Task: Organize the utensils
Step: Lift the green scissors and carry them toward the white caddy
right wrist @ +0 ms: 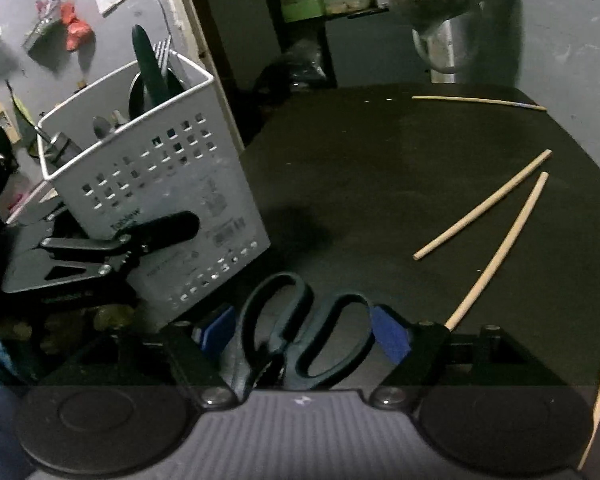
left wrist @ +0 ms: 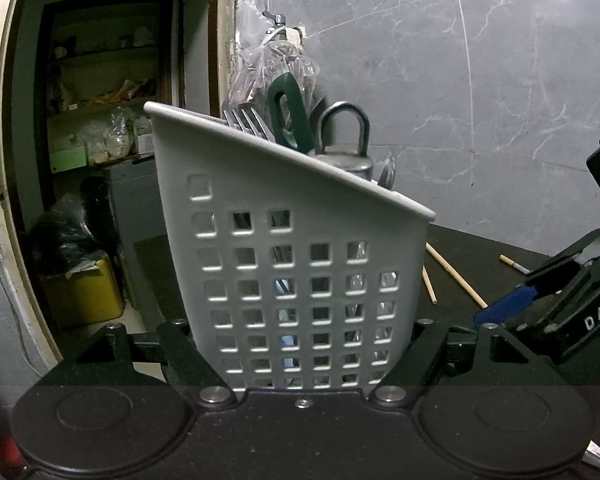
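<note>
A white perforated utensil holder point(left wrist: 300, 264) fills the left wrist view, tilted, with a fork, a green-handled tool point(left wrist: 290, 114) and metal utensils inside. My left gripper point(left wrist: 304, 356) is shut on its lower wall. In the right wrist view the holder point(right wrist: 160, 184) stands at left with the left gripper's fingers point(right wrist: 156, 232) on it. My right gripper point(right wrist: 304, 332) is shut on black-handled scissors point(right wrist: 304, 332), handles pointing forward, low over the dark table. Wooden chopsticks point(right wrist: 484, 204) lie on the table at right.
The dark table point(right wrist: 360, 168) ends at the left beside a doorway with shelves. A marble wall point(left wrist: 460, 60) stands behind. More thin sticks point(right wrist: 480, 102) lie at the far and right edges. A metal pot under a plastic bag point(right wrist: 448, 40) stands at the back.
</note>
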{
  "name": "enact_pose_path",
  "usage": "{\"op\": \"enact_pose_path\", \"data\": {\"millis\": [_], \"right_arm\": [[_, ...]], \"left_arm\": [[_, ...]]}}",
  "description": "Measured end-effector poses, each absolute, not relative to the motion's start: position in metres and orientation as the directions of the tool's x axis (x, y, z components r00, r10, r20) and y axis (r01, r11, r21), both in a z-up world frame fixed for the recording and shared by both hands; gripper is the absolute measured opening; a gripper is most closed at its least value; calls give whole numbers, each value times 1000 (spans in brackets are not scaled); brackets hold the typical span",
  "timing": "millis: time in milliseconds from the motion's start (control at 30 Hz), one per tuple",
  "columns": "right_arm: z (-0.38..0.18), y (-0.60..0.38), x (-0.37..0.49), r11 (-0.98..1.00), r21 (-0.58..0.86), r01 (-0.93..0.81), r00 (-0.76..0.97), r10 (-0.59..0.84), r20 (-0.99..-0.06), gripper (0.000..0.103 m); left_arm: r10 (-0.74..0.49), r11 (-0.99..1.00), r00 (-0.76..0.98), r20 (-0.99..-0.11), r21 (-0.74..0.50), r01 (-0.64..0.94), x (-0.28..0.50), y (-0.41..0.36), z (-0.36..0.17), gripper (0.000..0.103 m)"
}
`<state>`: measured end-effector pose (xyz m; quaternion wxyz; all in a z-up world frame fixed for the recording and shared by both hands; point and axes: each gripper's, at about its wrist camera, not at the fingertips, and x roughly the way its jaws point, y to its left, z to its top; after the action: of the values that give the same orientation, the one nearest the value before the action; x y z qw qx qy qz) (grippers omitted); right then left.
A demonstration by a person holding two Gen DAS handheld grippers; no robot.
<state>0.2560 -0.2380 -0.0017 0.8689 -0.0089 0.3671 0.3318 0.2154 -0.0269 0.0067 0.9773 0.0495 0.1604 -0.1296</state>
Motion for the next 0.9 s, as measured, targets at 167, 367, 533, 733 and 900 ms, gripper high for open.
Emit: {"op": "enact_pose_path", "data": {"millis": [167,367,533,733,900], "right_arm": [[0,-230,245,785,213,-582,529,564,-635,89],[3,-217,233,822,187,-538,582,522,-623,97],[0,-214,233,828,224,-514,576,527,-625,97],[-6,-219,236,845,270,-461,593,520,-615,96],[-7,-221,235,872,245,-424,629,478,-613,85]], "left_arm": [[-242,960,914,-326,53,274,216,-25,7,78],[-246,960,913,-325,51,277,216,-24,7,78],[-253,958,912,-324,47,283,217,-22,7,78],[-265,955,909,-321,40,293,216,-19,6,78],[-272,954,907,-321,37,299,216,-17,5,78]]}}
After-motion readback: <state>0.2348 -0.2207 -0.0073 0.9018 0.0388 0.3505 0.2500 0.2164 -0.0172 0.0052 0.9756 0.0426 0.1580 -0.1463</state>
